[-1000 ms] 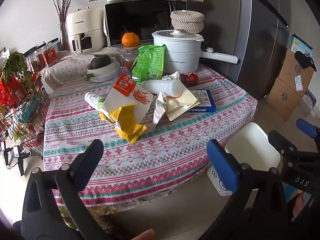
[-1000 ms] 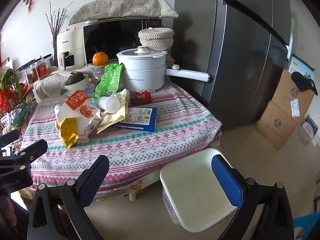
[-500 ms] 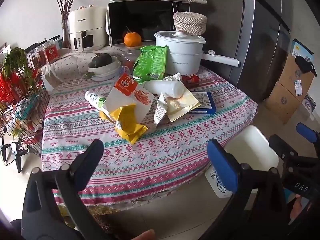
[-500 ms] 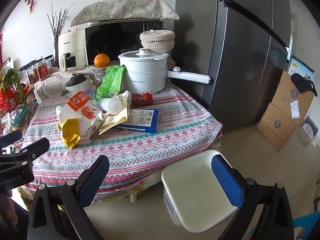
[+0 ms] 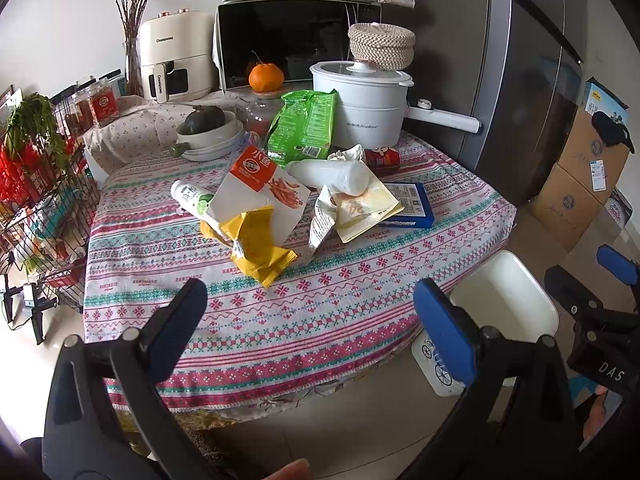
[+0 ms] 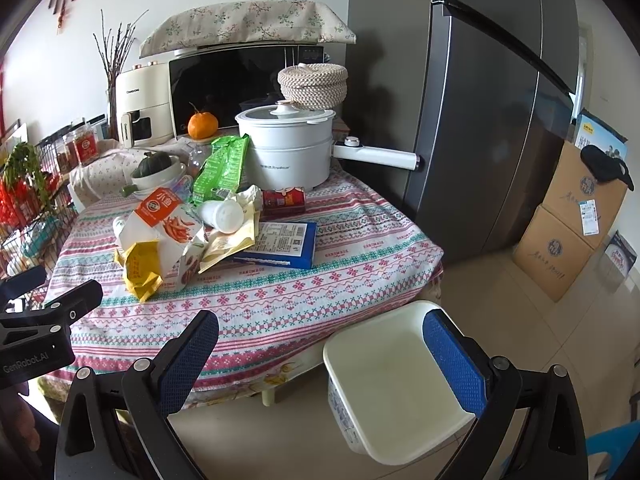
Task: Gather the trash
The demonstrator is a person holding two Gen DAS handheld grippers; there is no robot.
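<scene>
Trash lies in a heap on the patterned tablecloth (image 5: 304, 312): a yellow wrapper (image 5: 256, 246) (image 6: 140, 268), a white and orange snack box (image 5: 260, 192) (image 6: 168, 224), a white bottle (image 5: 332, 174) (image 6: 222, 214), a cream wrapper (image 5: 360, 210), a blue box (image 5: 408, 206) (image 6: 280, 242), a red can (image 5: 382, 157) (image 6: 284, 200) and a green bag (image 5: 304, 126) (image 6: 220, 166). An empty white bin (image 5: 500, 312) (image 6: 396, 380) stands on the floor at the table's right corner. My left gripper (image 5: 310, 320) is open and empty before the table. My right gripper (image 6: 320, 354) is open and empty above the bin.
A white pot (image 5: 364, 108) with a woven basket (image 5: 380, 46), a microwave (image 5: 292, 40), an air fryer (image 5: 176, 56), an orange (image 5: 266, 77) and a bowl (image 5: 208, 132) stand at the back. A wire rack (image 5: 36, 200) is left, a fridge (image 6: 492, 100) and cardboard boxes (image 6: 572, 220) right.
Both grippers have moved slightly closer to the table, so the table and trash look a little nearer. Both stay open and empty. Nothing on the table has moved.
</scene>
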